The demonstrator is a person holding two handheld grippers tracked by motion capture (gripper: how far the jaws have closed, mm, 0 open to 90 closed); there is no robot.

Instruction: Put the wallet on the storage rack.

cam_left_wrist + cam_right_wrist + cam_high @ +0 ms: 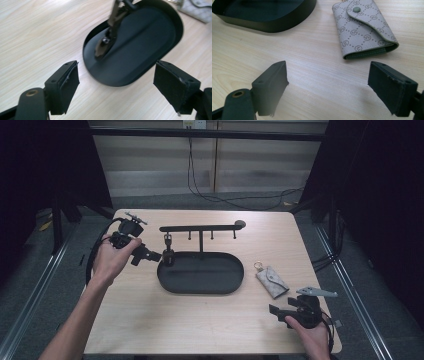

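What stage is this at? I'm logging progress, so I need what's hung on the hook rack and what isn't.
Apparently done: one dark item hangs from the rack's left hook over the oval tray. In hand: nothing; the left gripper sits open beside that item, and the right gripper is open, short of the grey key pouch. Left: the pouch lies flat on the table, with the other hooks bare.

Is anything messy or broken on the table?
Nothing looks broken or spilled. The grey key pouch lies closed and flat on the table, askew to its edge, beside the black key rack's tray and not on it. One dark item hangs from the rack's bar.
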